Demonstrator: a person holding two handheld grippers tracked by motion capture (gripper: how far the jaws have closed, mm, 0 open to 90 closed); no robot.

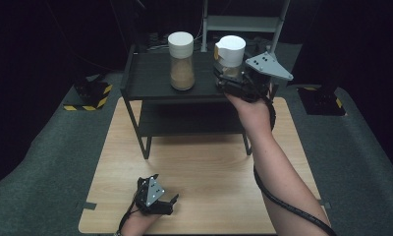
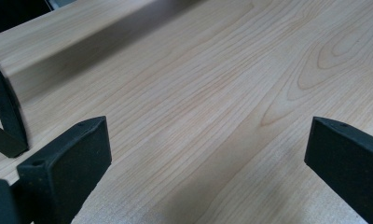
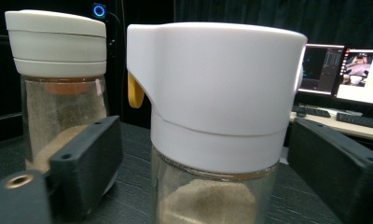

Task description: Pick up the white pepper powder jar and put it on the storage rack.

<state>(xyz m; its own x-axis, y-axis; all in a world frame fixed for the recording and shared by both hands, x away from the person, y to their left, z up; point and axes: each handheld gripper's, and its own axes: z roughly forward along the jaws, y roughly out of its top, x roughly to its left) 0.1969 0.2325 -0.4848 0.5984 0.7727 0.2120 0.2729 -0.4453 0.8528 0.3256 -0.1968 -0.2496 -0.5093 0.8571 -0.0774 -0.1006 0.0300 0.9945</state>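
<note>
The right gripper (image 3: 212, 154) stood open around the white-lidded jar (image 3: 217, 121) on the dark shelf (image 1: 150, 81) – pads apart from the glass – so a careless withdrawal risked toppling it against the neighbouring jar (image 1: 181, 60).

The high view is dim around its edges: the room behind falls to black, while overhead light brightens the pale wooden surface (image 1: 204, 167), and the black shelf rack (image 1: 184, 83) lays a soft shadow beneath itself. In the left gripper view, wood grain reads sharply, crossed by a broad diagonal shadow. In the right gripper view, the white jar lid (image 3: 212, 84) is evenly lit; the monitors (image 3: 343, 74) behind glow and blur.
</note>
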